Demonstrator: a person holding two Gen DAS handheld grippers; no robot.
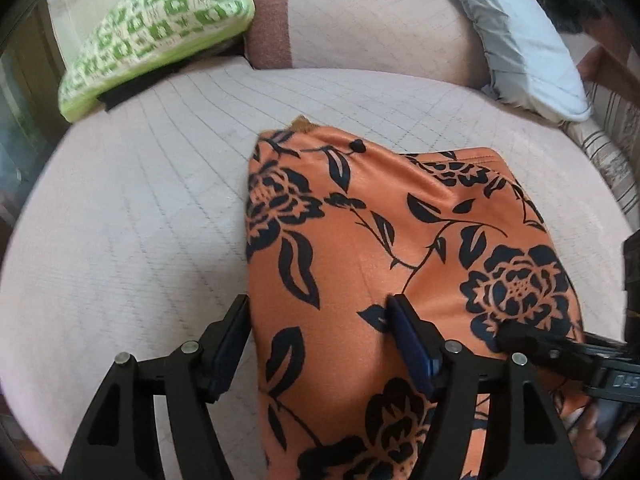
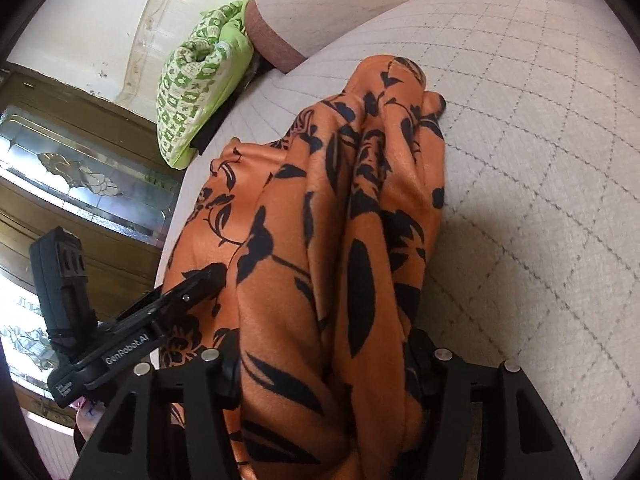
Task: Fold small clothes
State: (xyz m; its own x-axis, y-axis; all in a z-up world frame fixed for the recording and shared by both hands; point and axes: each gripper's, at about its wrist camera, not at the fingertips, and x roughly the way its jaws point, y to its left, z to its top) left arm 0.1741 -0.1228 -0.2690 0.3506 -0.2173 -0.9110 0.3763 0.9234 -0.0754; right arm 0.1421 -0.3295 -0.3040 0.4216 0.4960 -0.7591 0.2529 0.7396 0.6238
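the left gripper (image 1: 320,320) is standing with jaws apart, the edge of the orange floral garment (image 1: 400,240) lying loose between them on the quilted cushion (image 1: 140,220). the right gripper (image 2: 324,364) is straddling bunched folds, released too; the garment is stretching ahead of both.

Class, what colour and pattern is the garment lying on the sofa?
Orange with black flowers and leaves; the garment shows best in the left wrist view.
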